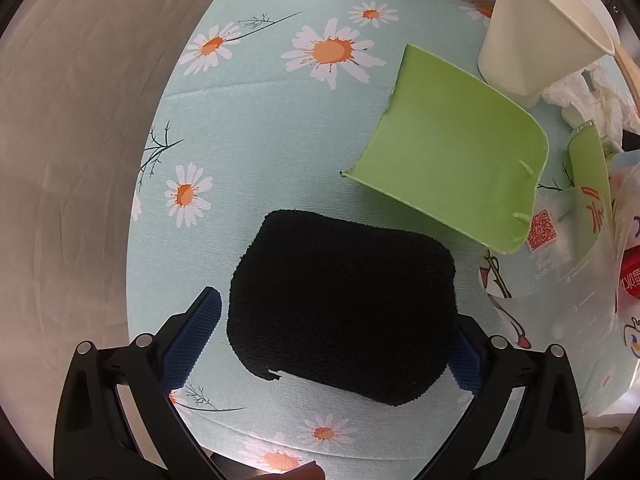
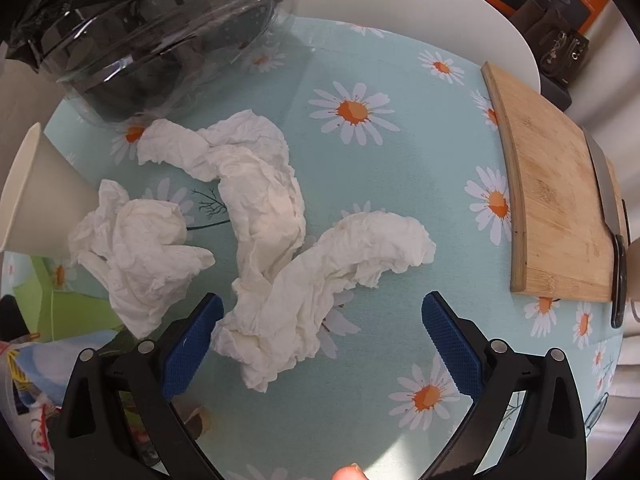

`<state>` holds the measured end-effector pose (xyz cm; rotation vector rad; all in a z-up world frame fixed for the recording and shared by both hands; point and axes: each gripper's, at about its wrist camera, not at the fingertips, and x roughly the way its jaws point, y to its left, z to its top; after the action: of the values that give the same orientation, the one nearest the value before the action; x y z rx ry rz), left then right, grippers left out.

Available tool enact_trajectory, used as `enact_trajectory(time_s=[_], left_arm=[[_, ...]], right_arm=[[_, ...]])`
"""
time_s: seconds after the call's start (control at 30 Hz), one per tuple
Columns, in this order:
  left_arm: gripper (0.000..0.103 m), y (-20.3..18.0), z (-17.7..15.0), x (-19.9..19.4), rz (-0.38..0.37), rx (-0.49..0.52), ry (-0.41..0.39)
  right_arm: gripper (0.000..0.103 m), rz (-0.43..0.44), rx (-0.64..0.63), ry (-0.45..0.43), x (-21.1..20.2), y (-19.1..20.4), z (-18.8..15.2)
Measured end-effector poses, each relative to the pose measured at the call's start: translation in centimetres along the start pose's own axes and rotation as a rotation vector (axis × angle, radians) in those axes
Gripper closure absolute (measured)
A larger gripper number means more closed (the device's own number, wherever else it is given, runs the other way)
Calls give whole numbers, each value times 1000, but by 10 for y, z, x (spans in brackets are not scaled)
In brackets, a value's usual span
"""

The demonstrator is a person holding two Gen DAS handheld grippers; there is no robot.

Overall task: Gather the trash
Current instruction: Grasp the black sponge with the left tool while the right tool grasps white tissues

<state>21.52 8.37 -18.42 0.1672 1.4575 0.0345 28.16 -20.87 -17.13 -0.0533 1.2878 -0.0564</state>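
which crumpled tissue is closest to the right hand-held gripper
The long tissue whose lower end lies between the right hand-held gripper fingers; the other two wads lie farther left and behind.

Home dining spot: daisy tablecloth (image 2: 400,184), bamboo cutting board (image 2: 556,208), knife (image 2: 606,188).

Left wrist view: looks steeply down, close over the daisy tablecloth (image 1: 248,128), its table edge at frame left. Right wrist view: same downward angle, equally close. Shared: paper cup (image 1: 536,32) at upper right of the left view, at left edge (image 2: 36,196) of the right view.
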Motion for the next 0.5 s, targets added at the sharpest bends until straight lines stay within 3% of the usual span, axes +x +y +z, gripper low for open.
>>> enact_trajectory(time_s=[0.1,0.2,0.5], left_arm=[[4,23,2,14,-123,-70,32],[4,26,4,18,-122,-78,10],[4,30,-2,27,-124,-89,-35]], right_arm=[[8,-3,11,10,12,-3,-1],[7,57,77,33,17,-15,-1],[6,60,81,11,16,-20,-9]])
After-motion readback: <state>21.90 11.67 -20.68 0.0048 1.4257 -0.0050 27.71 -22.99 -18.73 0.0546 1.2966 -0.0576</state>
